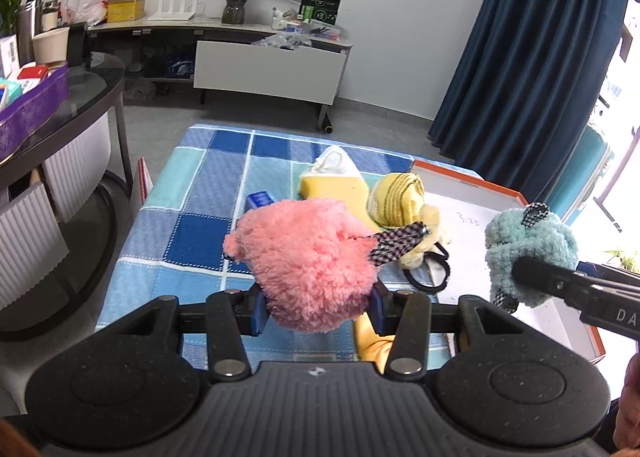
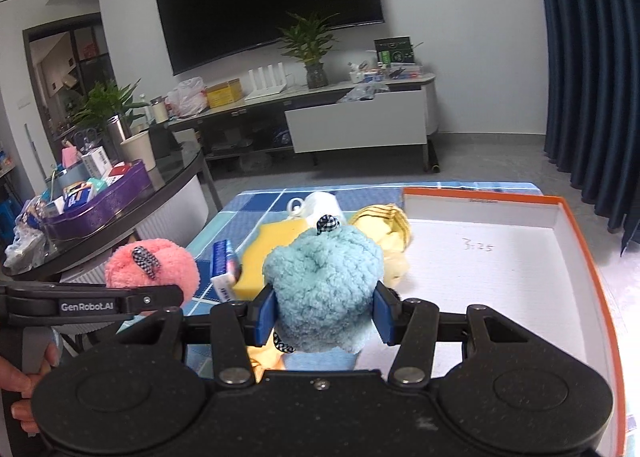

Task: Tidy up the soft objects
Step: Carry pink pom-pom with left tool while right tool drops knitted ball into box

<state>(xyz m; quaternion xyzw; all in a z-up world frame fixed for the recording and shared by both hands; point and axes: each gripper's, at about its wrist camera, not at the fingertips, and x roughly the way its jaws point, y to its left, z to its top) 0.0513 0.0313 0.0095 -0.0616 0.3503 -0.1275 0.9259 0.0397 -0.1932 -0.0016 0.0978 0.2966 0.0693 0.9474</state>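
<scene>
My left gripper [image 1: 318,311] is shut on a fluffy pink plush [image 1: 308,261] with a checked ribbon, held above the blue checked cloth [image 1: 192,217]. My right gripper [image 2: 326,315] is shut on a fluffy teal plush [image 2: 324,285], held at the left edge of the white tray with an orange rim [image 2: 576,225]. Each plush also shows in the other view: the teal plush [image 1: 528,253], the pink plush [image 2: 156,269]. A yellow sponge [image 1: 332,189], a yellow striped soft item [image 1: 400,193] and a white soft item [image 1: 332,161] lie on the cloth.
A small blue and white box [image 2: 224,269] lies by the sponge. Black hair ties [image 1: 432,273] lie at the tray's edge. A round glass table [image 2: 132,209] with a purple tin stands to the left. A TV cabinet [image 2: 320,113] and a blue curtain [image 1: 528,57] stand behind.
</scene>
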